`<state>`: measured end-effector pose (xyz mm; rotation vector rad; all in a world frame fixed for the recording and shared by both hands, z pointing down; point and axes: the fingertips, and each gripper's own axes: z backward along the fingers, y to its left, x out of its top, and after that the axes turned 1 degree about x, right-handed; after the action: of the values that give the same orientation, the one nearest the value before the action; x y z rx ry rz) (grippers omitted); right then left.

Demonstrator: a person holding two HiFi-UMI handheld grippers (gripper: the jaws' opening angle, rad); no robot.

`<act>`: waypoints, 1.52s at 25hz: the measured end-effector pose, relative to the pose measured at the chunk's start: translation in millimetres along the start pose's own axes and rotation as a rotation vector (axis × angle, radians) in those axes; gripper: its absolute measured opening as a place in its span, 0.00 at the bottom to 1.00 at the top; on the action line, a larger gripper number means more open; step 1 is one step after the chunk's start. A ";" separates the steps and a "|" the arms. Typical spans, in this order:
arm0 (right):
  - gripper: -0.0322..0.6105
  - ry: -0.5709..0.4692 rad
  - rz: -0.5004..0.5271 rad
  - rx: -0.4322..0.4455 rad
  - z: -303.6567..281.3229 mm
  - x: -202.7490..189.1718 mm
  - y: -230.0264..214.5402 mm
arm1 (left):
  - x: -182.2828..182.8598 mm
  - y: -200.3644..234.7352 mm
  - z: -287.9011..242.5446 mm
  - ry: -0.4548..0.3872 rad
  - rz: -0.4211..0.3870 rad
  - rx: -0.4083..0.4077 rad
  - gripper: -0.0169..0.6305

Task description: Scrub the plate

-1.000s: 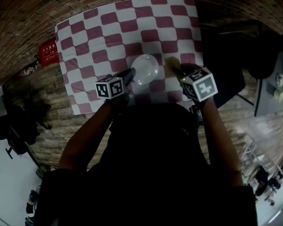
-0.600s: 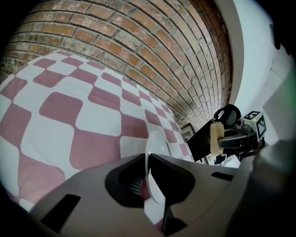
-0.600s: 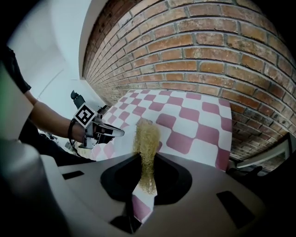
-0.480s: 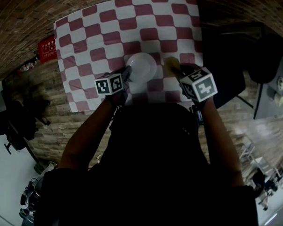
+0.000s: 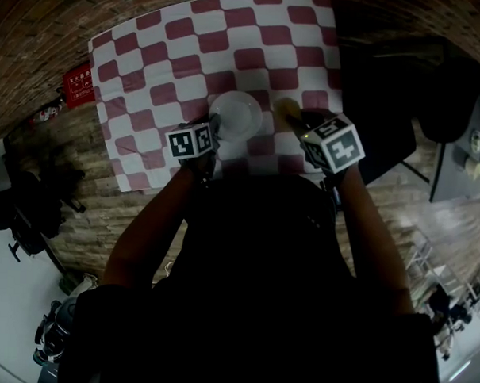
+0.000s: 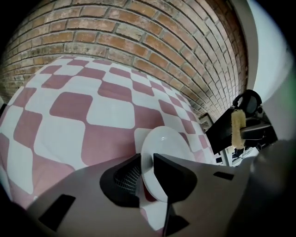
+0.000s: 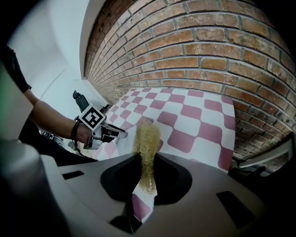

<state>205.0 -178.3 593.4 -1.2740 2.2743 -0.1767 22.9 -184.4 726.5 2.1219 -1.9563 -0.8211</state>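
A white plate (image 5: 236, 115) rests on the red-and-white checked cloth (image 5: 166, 56). My left gripper (image 5: 216, 128) is at its near left rim. In the left gripper view the plate's rim (image 6: 166, 141) stands between the jaws of the left gripper (image 6: 147, 159), which are opening, with the pads no longer clamped tight. My right gripper (image 5: 297, 118) hovers just right of the plate, shut on a yellow scrub sponge (image 7: 147, 139). The sponge (image 5: 287, 108) is apart from the plate. The right gripper view also shows the left gripper (image 7: 95, 120) at the left.
The cloth covers a table against a brick wall (image 6: 138, 37). A red box (image 5: 80, 88) lies off the cloth's left edge. Dark furniture (image 5: 387, 98) stands at the right. The person's dark torso and arms fill the lower head view.
The plate and my left gripper have shifted slightly left and away. The right gripper with the sponge has edged a little left.
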 end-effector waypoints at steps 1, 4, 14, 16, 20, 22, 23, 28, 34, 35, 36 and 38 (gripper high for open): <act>0.13 -0.001 -0.001 0.002 -0.4 0.2 0.5 | -1.2 1.7 -0.4 0.006 -0.001 0.009 0.15; 0.13 -0.004 -0.005 0.003 -0.6 0.3 2.1 | -2.0 4.5 1.7 0.006 -0.004 0.020 0.15; 0.13 -0.022 0.020 -0.007 -0.8 6.9 17.0 | 3.1 14.0 26.8 -0.049 0.013 0.040 0.15; 0.13 -0.030 0.022 -0.007 -0.7 7.6 24.2 | -0.2 15.4 34.8 -0.060 0.014 0.043 0.15; 0.13 -0.047 0.019 -0.004 -3.0 10.3 44.3 | -11.6 20.2 53.1 -0.073 0.034 0.049 0.08; 0.13 -0.057 0.011 0.001 -4.6 11.0 58.6 | -17.0 20.2 63.5 -0.079 0.034 0.042 0.05; 0.13 -0.058 0.014 0.001 -6.3 9.9 65.6 | -19.3 19.5 68.7 -0.083 0.028 0.035 0.04; 0.13 -0.072 0.012 0.010 -13.3 4.3 105.3 | -29.9 16.9 97.1 -0.092 -0.034 -0.007 0.04; 0.13 -0.077 0.046 -0.010 -29.7 -9.0 144.9 | -41.1 18.7 136.9 -0.132 -0.094 -0.052 0.04; 0.13 -0.081 0.047 -0.012 -32.2 -9.9 153.2 | -42.0 19.2 142.6 -0.140 -0.103 -0.057 0.04; 0.13 -0.078 0.043 -0.015 -34.3 -12.3 161.9 | -43.4 19.8 148.5 -0.146 -0.112 -0.062 0.04; 0.13 -0.072 0.036 -0.032 -37.5 -19.9 175.4 | -47.4 20.1 159.2 -0.156 -0.131 -0.072 0.04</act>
<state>61.9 -70.8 570.7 -1.2343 2.2454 -0.0799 -71.0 -101.3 615.6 2.2238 -1.8415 -1.0946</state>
